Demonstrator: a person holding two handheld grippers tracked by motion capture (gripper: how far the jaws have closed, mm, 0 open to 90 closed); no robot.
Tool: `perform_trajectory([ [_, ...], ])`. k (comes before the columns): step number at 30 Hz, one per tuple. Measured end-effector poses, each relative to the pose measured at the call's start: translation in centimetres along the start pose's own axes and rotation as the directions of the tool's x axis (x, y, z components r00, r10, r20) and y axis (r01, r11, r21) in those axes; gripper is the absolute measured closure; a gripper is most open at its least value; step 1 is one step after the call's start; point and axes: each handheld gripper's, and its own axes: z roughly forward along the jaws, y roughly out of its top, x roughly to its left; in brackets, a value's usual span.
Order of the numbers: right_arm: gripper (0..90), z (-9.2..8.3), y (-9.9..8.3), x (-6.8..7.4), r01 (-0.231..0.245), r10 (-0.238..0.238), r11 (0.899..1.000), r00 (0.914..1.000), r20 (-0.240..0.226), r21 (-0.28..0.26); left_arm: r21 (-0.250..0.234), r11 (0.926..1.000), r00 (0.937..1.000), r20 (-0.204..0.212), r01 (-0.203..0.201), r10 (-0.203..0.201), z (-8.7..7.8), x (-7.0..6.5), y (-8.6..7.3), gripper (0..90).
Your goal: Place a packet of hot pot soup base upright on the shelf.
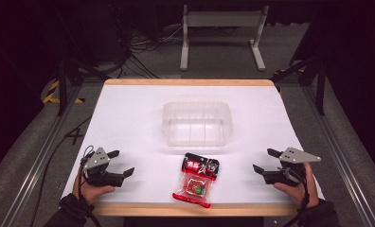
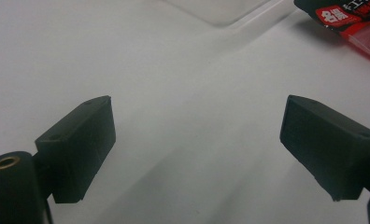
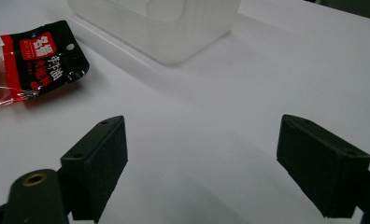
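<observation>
A red and black snack packet lies flat near the table's front edge, between the two grippers. Behind it stands a clear plastic tub, with nothing seen inside. My left gripper rests low at the front left, open, with only bare table between its jaws. My right gripper sits at the front right, open too. The packet's black end peeks in at the top right of the left gripper view. In the right gripper view the packet lies upper left and the tub stands at the top.
The white table has a wooden rim. A hand holds each gripper at the front corners. Beyond the far edge a metal frame stands on the grey floor, with cables at the back left.
</observation>
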Motion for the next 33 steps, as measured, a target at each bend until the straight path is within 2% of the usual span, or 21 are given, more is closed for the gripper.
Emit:
perform_trajectory([
  [3, 16.8, 0.0, 0.0, 0.1, -0.001, 0.001, 1.0, 1.0, 0.002, 0.0, -0.002, 0.9999, 0.9999, 0.004, 0.01, -0.01, 0.0, -0.1, -0.1, 11.6],
  [9, 17.3, 0.0, 0.1, 0.3, 0.012, -0.012, 1.0, 0.9999, -0.005, 0.008, -0.005, 1.0, 0.9999, 0.008, -0.008, 0.008, -0.1, -0.2, 0.0, 11.6],
  [13, 17.5, 0.2, 0.2, 0.3, 0.01, -0.009, 0.999, 0.9998, -0.016, 0.031, 0.002, 0.9999, 0.9999, 0.009, -0.012, 0.012, -0.2, -0.2, -0.1, 11.2],
  [21, 19.1, 0.5, 0.2, 0.3, -0.011, 0.016, 0.997, 0.9965, -0.081, 0.071, -0.004, 0.9998, 0.9998, -0.002, -0.021, 0.021, -0.4, -0.1, -0.1, 10.2],
  [24, 23.9, 0.7, 0.3, 0.3, -0.011, 0.019, 0.996, 0.9945, -0.103, 0.085, 0.005, 0.9999, 0.9999, 0.002, -0.015, 0.015, -0.2, -0.3, -0.1, 9.9],
  [27, 26.6, 0.9, 0.4, 0.4, -0.014, 0.027, 0.995, 0.9902, -0.137, 0.095, 0.018, 0.9994, 0.9995, 0.005, -0.03, 0.03, 0.1, -0.3, 0.0, 9.9],
  [30, 27.4, 1.1, 0.7, 0.5, -0.025, 0.041, 0.995, 0.9855, -0.165, 0.099, 0.019, 0.9995, 0.9997, 0.004, -0.025, 0.025, 0.2, -0.4, 0.0, 9.9],
  [31, 27.4, 1.5, 1.3, 0.8, -0.015, 0.037, 0.993, 0.9811, -0.19, 0.114, 0.022, 0.9994, 0.9996, 0.002, -0.028, 0.028, 0.2, -0.4, 0.0, 9.9],
  [33, 25.1, 2.1, 1.9, 1.3, -0.003, 0.029, 0.992, 0.9779, -0.207, 0.128, 0.023, 0.9991, 0.9994, 0.005, -0.035, 0.035, 0.3, -0.4, 0.0, 9.9],
])
